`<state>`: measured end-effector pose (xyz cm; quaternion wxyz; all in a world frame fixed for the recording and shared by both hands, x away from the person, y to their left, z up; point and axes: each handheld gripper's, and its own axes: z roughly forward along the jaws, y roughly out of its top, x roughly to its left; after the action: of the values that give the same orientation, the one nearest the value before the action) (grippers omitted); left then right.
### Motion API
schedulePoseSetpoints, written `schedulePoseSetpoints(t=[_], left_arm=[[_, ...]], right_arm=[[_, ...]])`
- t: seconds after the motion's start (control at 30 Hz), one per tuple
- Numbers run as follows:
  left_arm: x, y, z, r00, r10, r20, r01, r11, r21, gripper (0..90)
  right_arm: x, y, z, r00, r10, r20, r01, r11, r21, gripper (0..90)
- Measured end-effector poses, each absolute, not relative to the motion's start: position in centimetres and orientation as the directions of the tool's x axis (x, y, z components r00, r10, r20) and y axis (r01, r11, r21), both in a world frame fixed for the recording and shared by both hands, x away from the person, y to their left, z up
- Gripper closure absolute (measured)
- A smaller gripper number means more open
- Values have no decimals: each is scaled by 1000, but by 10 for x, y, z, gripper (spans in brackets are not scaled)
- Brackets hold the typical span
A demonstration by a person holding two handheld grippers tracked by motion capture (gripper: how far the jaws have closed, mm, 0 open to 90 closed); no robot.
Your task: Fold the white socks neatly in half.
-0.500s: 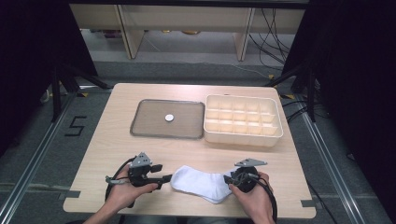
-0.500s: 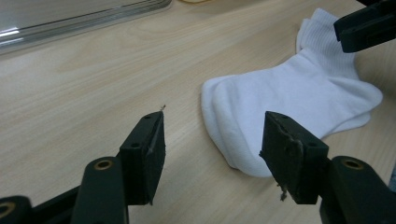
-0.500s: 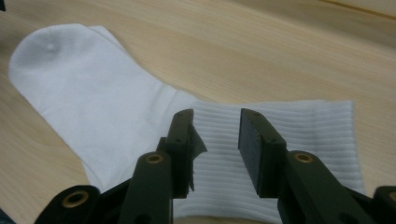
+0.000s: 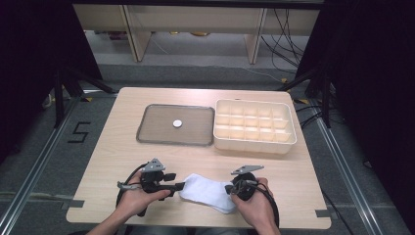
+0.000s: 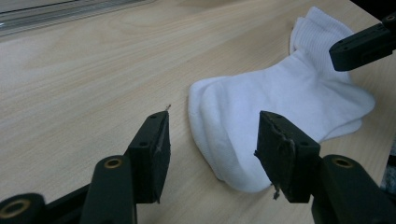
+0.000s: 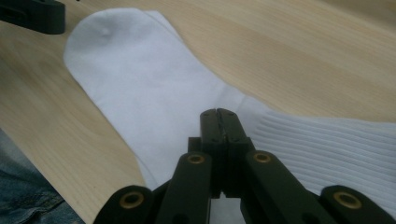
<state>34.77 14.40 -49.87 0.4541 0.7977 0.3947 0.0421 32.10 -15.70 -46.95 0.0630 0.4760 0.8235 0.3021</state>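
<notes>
A folded pair of white socks point(image 4: 205, 191) lies flat near the table's front edge, toe to the left and ribbed cuff to the right. My left gripper point(image 4: 178, 187) is at the toe end and open. In the left gripper view its jaws point(image 5: 214, 119) stand wide apart, low over the wood, with the socks' toe point(image 5: 280, 88) just ahead of them and no pad touching it. My right gripper point(image 4: 227, 188) is at the cuff end. In the right gripper view its jaws point(image 6: 218, 112) are pressed together over the socks point(image 6: 140, 79), and no fabric shows between them.
A grey flat tray point(image 4: 151, 132) with a small white round piece point(image 4: 177, 124) sits mid-table. A cream box point(image 4: 254, 142) with several compartments stands to its right. Bare wood point(image 4: 122, 161) lies left of my left hand. The table's front edge is close to both hands.
Both grippers have edged slightly inward toward the socks. The socks lie in the same place.
</notes>
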Motion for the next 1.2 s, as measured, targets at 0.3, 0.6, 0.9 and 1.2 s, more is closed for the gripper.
schedulePoseSetpoints(t=[0.3,0.6,0.9,1.2], left_arm=[[352,134,-500,686,652,-323,614,-282,737,455],[360,125,-512,693,647,-318,631,-331,702,531],[362,120,-516,697,643,-319,638,-352,685,800],[358,124,-497,684,592,-426,672,-283,685,825]], right_arm=[[322,-140,-467,-562,808,177,738,394,547,900],[324,-131,-473,-566,803,189,763,423,489,900],[326,-131,-481,-550,815,184,781,423,460,896],[327,-129,-488,-553,815,170,779,435,451,899]])
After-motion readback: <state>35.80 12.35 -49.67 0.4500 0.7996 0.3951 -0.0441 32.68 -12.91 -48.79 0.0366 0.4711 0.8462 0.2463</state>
